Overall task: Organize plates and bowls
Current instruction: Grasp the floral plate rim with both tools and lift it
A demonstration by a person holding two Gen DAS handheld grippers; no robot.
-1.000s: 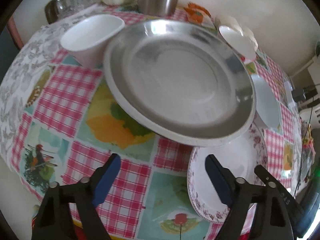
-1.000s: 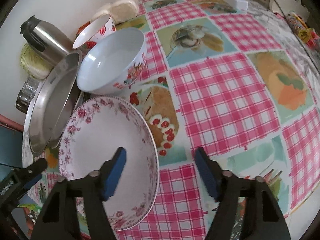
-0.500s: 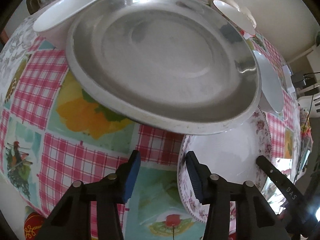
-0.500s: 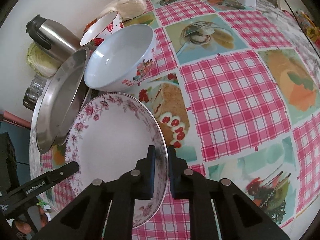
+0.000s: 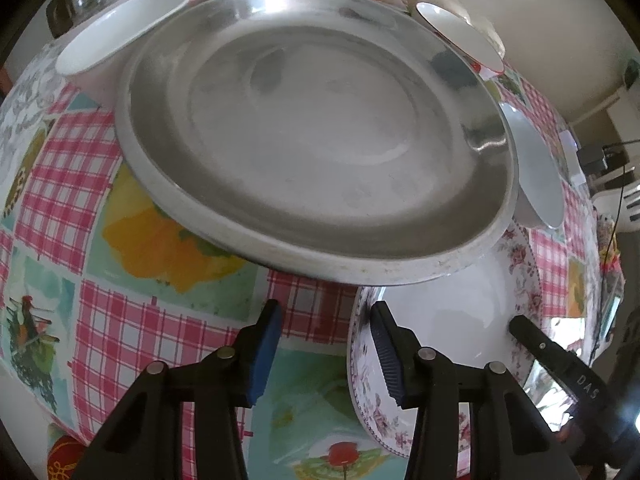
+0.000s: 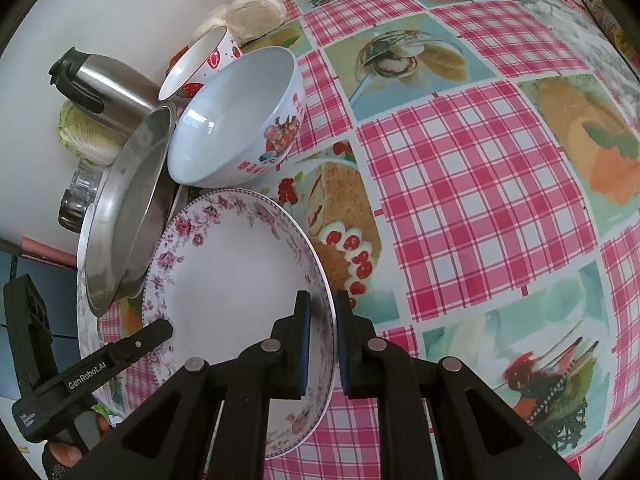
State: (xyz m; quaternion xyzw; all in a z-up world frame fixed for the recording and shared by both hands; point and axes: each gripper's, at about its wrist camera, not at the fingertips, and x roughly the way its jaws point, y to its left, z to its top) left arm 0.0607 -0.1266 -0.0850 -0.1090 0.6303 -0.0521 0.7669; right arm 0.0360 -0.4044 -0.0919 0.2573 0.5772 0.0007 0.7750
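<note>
Right gripper now clamped on rim of white floral-edged ceramic plate, jaws wide apart a second ago, left gripper narrowed, drawn closer beneath round steel plate

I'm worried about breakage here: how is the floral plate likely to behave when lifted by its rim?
The floral plate looks like glazed ceramic: probably stiff, fragile, somewhat slippery. The right gripper pinches one edge only, so it may droop or swing. The steel plate overlaps its far rim, so scraping is likely.
</note>
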